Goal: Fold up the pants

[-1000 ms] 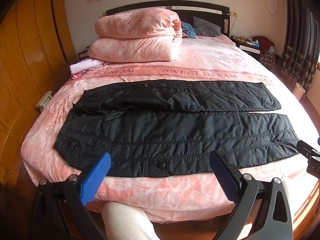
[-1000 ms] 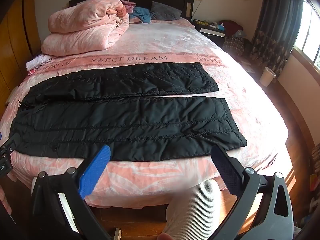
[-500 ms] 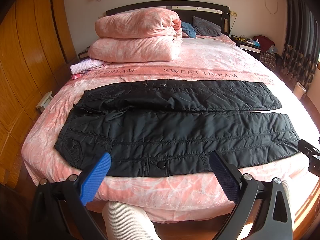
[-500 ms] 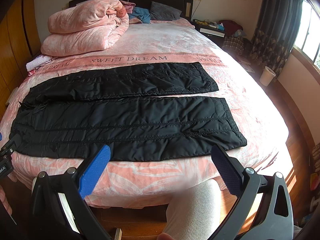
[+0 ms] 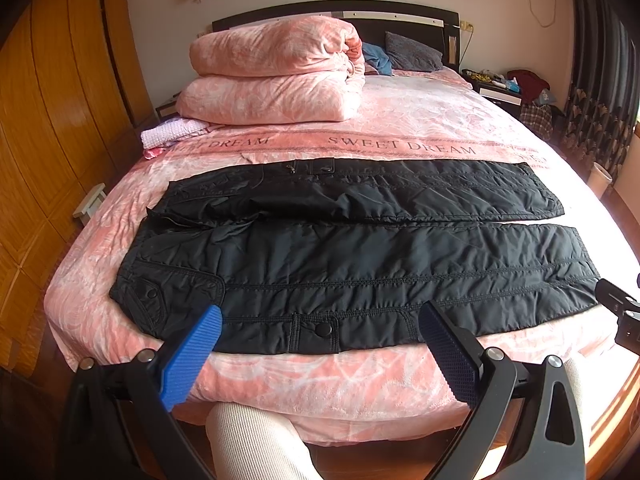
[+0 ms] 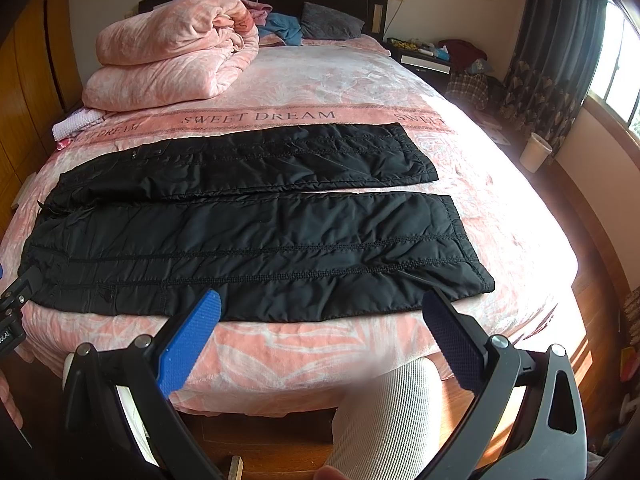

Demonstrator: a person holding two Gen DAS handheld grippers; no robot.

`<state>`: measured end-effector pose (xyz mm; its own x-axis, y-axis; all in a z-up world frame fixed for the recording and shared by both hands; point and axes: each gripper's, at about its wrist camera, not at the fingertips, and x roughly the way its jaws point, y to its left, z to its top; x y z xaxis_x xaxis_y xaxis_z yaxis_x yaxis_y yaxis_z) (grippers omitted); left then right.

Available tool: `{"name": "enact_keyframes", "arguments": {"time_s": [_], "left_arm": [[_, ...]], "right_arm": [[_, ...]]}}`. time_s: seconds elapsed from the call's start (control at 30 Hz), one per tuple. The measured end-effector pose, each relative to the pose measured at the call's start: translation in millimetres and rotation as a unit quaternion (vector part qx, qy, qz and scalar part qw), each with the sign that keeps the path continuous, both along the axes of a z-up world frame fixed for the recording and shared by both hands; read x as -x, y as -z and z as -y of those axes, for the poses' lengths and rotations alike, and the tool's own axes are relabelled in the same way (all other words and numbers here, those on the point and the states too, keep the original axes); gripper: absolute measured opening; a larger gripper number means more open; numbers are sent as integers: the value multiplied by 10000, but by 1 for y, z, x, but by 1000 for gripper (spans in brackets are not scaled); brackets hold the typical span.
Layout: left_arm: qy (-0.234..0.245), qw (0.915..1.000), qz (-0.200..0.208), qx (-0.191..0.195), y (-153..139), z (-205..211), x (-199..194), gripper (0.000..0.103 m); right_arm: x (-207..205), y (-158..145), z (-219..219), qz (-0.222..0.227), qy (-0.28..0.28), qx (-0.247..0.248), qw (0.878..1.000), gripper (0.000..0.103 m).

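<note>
Black quilted pants (image 5: 352, 264): they lie flat across the foot of the bed (image 5: 400, 128), waist toward your left, both legs running to your right, side by side with a thin strip of pink showing between them.
Change: almost nothing has moved over the last second; the pants keep the same lie and both views sit only a shade closer to the near edge. No fold has begun, so you stand at the very start of the task.
Left hand-held gripper (image 5: 320, 330): spread wide, empty, hovering over the near hem of the hip area by the snap pocket, not touching cloth.
Right hand-held gripper (image 6: 322, 316): also spread wide and empty, hanging near the lower part of the near leg, short of the cuff.
Likely next step: you seem set to take the near leg's edge at waist and cuff and lay it over the far leg.
Risk: the slick padded fabric may slide or bunch if you pinch only the top layer.
Surroundings: a folded pink quilt (image 5: 276, 72) is stacked near the headboard, well apart from the pants.
</note>
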<state>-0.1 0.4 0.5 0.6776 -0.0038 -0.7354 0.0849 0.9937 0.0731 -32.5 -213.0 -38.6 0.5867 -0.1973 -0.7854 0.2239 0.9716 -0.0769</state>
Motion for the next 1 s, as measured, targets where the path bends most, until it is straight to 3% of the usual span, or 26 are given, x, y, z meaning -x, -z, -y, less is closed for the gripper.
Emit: {"name": "enact_keyframes", "arguments": {"time_s": [1.0], "left_arm": [[-10, 10000, -19, -21, 3, -3, 1, 99]], "right_arm": [[-4, 3, -2, 2, 20, -10, 10000, 101]]}}
